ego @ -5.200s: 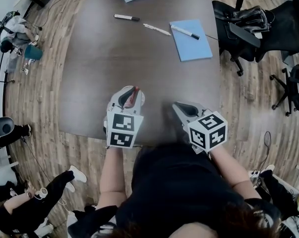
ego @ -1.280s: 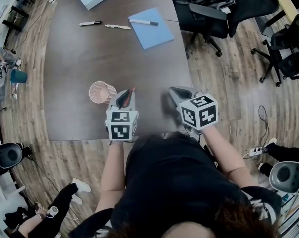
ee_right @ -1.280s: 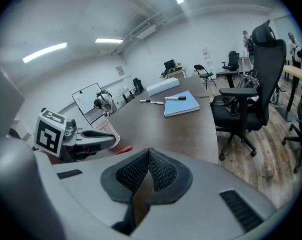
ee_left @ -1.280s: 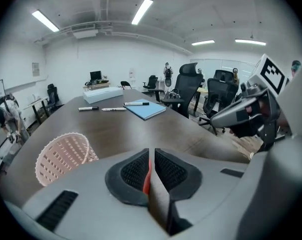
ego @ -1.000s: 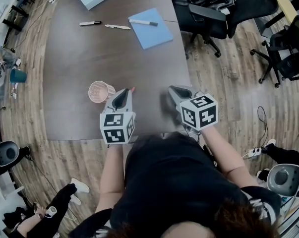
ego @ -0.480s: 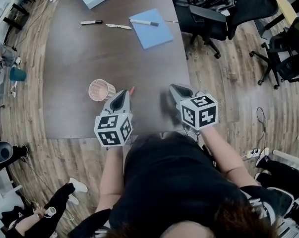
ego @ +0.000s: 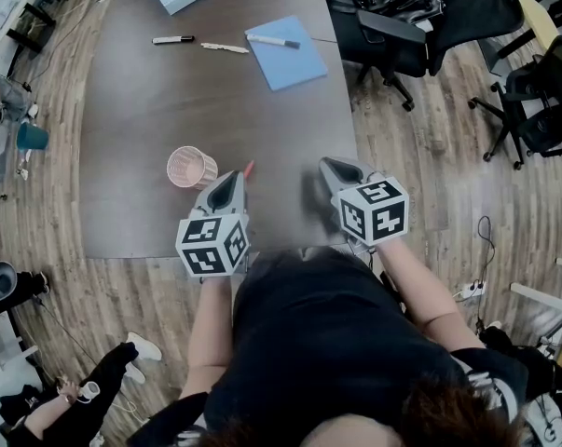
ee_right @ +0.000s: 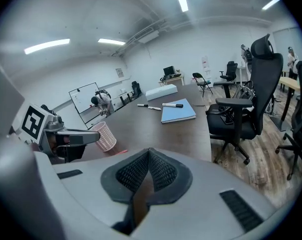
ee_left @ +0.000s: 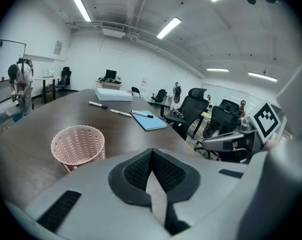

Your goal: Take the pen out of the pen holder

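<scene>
Dark table [ego: 169,91], pink pen holder [ego: 190,167], red pen [ego: 248,169] beside left gripper [ego: 230,179]

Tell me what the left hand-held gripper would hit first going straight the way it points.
Likely the thin red pen lying on the dark table just past the left hand-held gripper's tip, if it runs low; height is unclear. Otherwise it passes right of the pink mesh pen holder toward the blue notebook.
</scene>
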{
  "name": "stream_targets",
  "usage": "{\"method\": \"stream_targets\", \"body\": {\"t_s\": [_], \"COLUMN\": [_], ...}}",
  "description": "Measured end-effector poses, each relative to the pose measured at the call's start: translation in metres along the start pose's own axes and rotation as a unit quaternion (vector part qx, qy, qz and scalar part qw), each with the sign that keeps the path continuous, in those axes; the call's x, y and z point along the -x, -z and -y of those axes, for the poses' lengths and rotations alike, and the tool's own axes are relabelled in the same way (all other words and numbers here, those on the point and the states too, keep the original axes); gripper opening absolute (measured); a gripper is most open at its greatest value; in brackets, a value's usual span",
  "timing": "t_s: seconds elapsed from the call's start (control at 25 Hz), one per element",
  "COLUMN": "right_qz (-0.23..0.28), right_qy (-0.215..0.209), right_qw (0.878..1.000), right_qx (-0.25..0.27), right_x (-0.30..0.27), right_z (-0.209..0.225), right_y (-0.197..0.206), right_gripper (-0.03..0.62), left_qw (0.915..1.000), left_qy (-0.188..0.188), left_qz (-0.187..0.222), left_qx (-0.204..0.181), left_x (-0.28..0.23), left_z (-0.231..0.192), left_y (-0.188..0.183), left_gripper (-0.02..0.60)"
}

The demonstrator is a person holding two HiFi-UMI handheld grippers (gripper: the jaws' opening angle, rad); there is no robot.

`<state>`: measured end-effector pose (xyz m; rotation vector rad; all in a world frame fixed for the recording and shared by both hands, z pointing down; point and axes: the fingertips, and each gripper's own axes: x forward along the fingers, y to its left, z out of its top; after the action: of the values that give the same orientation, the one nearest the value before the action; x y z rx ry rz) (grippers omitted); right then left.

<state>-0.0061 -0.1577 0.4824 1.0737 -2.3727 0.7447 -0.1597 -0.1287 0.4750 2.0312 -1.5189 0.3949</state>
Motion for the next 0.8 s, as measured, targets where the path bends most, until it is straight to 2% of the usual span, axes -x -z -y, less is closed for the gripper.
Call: {"method": "stream_targets", "body": {"t_s": [0.8], "right_qz": [0.003], "right_qy": [0.012], "right_qw": [1.0], "right_qx": [-0.007], "right_x": [0.0031], "right_z": [0.0099], "right_y": [-0.0046], "right_gripper": [0.015], "left_qw": [0.9998], "left_qy": [-0.013], "left_qz": [-0.009], "left_qx": [-0.013], "left_x": [0.0034], "left_z": [-0.0003], "left_y": [0.0007], "left_gripper": [0.028]}}
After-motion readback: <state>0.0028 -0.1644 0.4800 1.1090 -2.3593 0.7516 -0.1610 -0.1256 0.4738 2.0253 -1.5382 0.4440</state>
